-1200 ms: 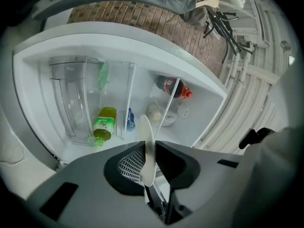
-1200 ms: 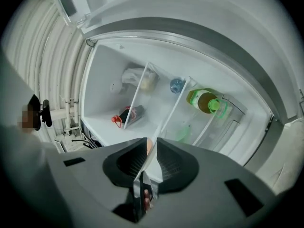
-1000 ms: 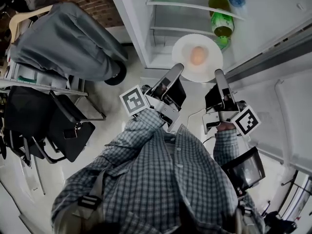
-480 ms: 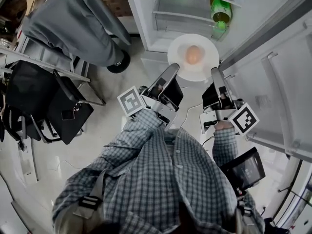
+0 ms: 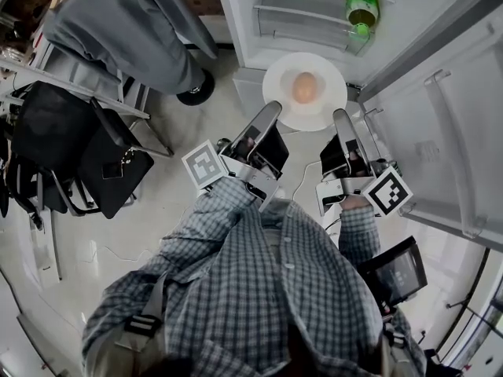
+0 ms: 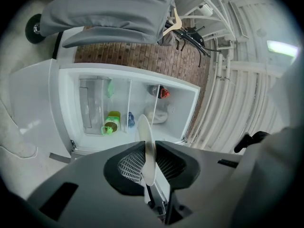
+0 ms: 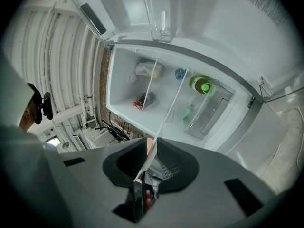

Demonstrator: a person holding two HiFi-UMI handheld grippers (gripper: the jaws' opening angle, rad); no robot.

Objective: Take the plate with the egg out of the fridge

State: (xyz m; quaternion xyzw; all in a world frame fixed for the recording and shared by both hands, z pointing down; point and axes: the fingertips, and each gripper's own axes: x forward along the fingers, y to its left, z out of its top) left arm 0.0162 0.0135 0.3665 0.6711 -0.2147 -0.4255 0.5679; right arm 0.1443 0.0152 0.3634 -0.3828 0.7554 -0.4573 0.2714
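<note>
Left gripper (image 5: 267, 120), right gripper (image 5: 340, 124) each pinch plate (image 5: 277, 94) rim, one each side. Holds plate flat so egg (image 5: 305, 87) won't roll. Plate looks clear of fridge (image 5: 242, 30).

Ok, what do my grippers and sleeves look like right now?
Left gripper and right gripper: long grey jaws, black bodies, dark gridded pads. Each carries a white cube with black square markers. Sleeves are checked shirt fabric.

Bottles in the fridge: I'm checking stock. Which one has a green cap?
The yellow-green bottle. The others are a blue bottle and a dark bottle with a red cap.
</note>
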